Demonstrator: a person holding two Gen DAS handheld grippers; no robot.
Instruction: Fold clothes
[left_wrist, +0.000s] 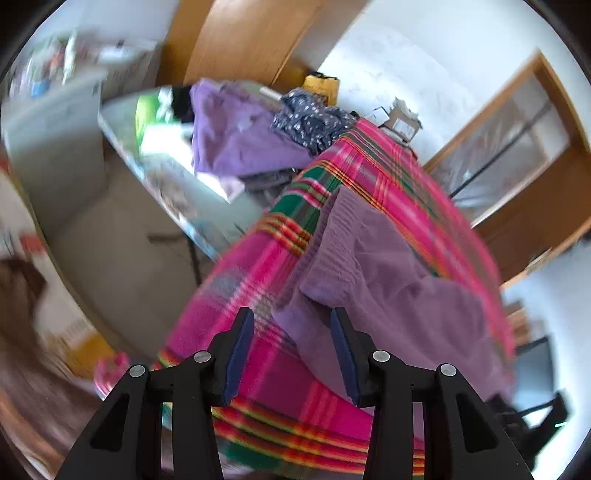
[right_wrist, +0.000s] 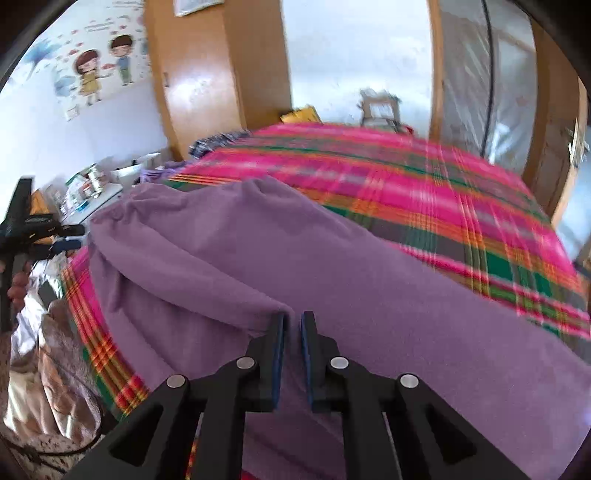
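A purple garment (left_wrist: 388, 280) lies spread over the near part of a bed covered with a pink, green and orange plaid sheet (left_wrist: 388, 166). My left gripper (left_wrist: 291, 314) is open just over the garment's near edge, with a corner of the cloth showing between its fingers and not pinched. In the right wrist view the same garment (right_wrist: 332, 266) fills the middle of the picture. My right gripper (right_wrist: 292, 317) stands over it with a narrow gap between its blue pads, at the end of a raised fold. The left gripper (right_wrist: 79, 236) shows at the far left.
A heap of other clothes sits beyond the bed: a purple piece (left_wrist: 236, 136) and a dark dotted one (left_wrist: 310, 118). A cardboard box (left_wrist: 402, 122) stands at the bed's far end. A wooden door (right_wrist: 207, 74) and a glazed wooden frame (left_wrist: 517, 166) line the walls.
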